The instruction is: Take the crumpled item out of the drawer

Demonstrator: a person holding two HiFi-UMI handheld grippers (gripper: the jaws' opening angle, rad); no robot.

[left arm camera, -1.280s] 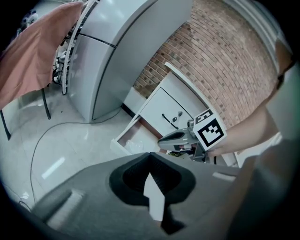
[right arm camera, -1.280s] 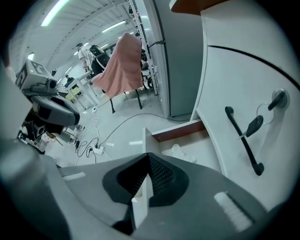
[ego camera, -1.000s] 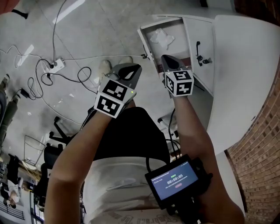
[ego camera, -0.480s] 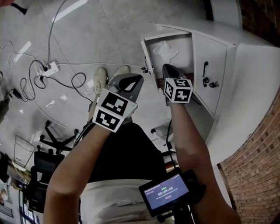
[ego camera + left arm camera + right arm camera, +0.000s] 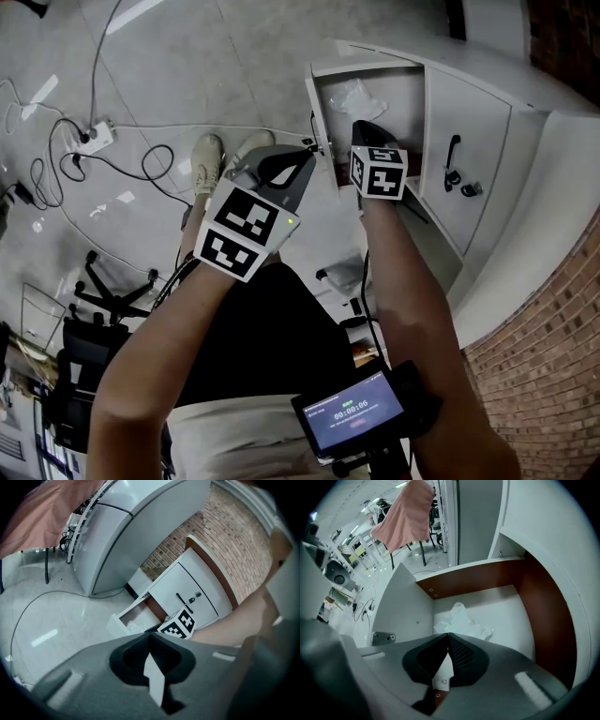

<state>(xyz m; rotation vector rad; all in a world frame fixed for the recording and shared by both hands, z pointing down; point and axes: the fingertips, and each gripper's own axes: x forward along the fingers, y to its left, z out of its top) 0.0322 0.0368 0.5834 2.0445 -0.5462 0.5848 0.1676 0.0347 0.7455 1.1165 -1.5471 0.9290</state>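
The crumpled item (image 5: 355,95) is a white wad of thin plastic or paper lying in the open drawer (image 5: 322,105) of a white cabinet. In the right gripper view the crumpled item (image 5: 461,619) lies on the drawer's white floor just beyond the jaw tips, between brown inner walls. My right gripper (image 5: 361,128) hovers over the drawer's near end, shut and empty. My left gripper (image 5: 298,157) is held to the left of the drawer front, also shut with nothing in it. The left gripper view shows the drawer (image 5: 123,618) and the right gripper's marker cube (image 5: 180,623).
A cabinet door with a black handle (image 5: 453,155) and a lock stands right of the drawer. Cables and a power strip (image 5: 94,136) lie on the floor at left, with office chairs (image 5: 98,295) nearer. A brick wall (image 5: 553,375) is at lower right. A screen device (image 5: 358,412) sits on the right forearm.
Both grippers have come closer to the drawer; the right one now reaches over its near end. The left gripper has drifted right toward the drawer front. Both stay shut.
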